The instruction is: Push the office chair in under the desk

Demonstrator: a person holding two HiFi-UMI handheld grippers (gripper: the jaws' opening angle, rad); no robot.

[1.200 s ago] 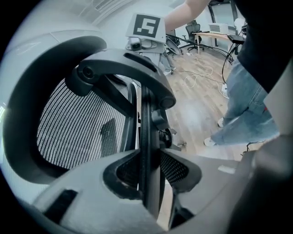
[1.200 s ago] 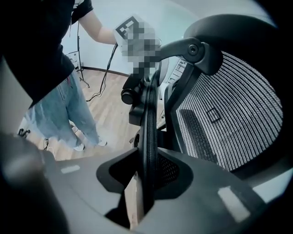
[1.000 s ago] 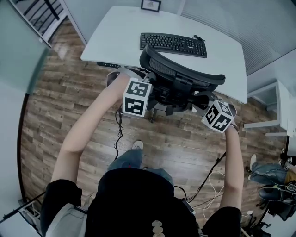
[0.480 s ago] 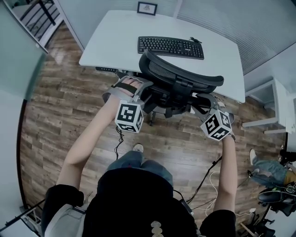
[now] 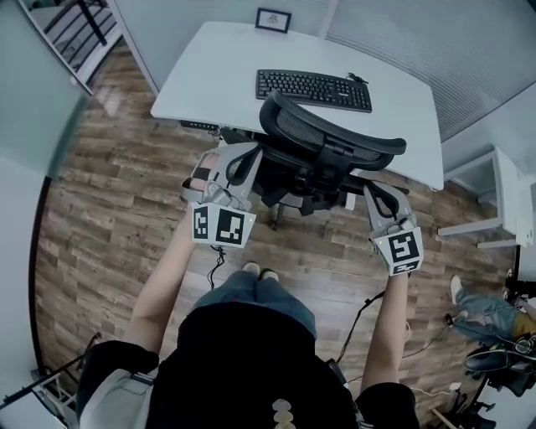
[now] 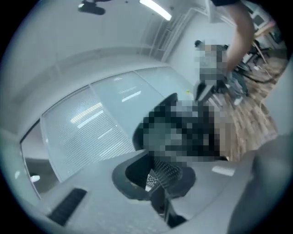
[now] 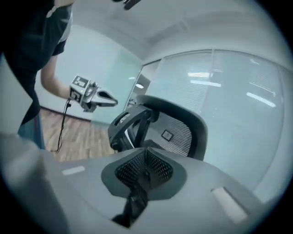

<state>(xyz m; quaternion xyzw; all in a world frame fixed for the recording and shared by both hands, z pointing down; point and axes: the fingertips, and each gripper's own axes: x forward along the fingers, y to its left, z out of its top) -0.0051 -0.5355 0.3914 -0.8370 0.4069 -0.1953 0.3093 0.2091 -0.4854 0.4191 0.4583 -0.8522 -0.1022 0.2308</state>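
The black mesh office chair [image 5: 328, 147] stands at the white desk [image 5: 209, 75], its backrest at the desk's front edge and its seat partly under the top. My left gripper [image 5: 237, 161] is off the chair's left side, apart from it and shut with nothing held. My right gripper [image 5: 378, 191] is off the chair's right side; its jaws are closing and nothing lies between them. In the right gripper view the pads [image 7: 144, 170] meet, with the chair back [image 7: 176, 128] and the left gripper [image 7: 91, 97] beyond. The left gripper [image 6: 158, 177] also shows its pads together.
A black keyboard [image 5: 314, 89] and a small picture frame [image 5: 274, 19] lie on the desk. A white cabinet [image 5: 484, 199] stands right of the desk. Cables [image 5: 373, 323] trail over the wooden floor, and my feet [image 5: 255, 270] are behind the chair. A glass wall runs along the left.
Both grippers have drawn back from the chair's backrest towards my body. Their jaws stood open half a second ago and are now together. The chair stays at the desk.
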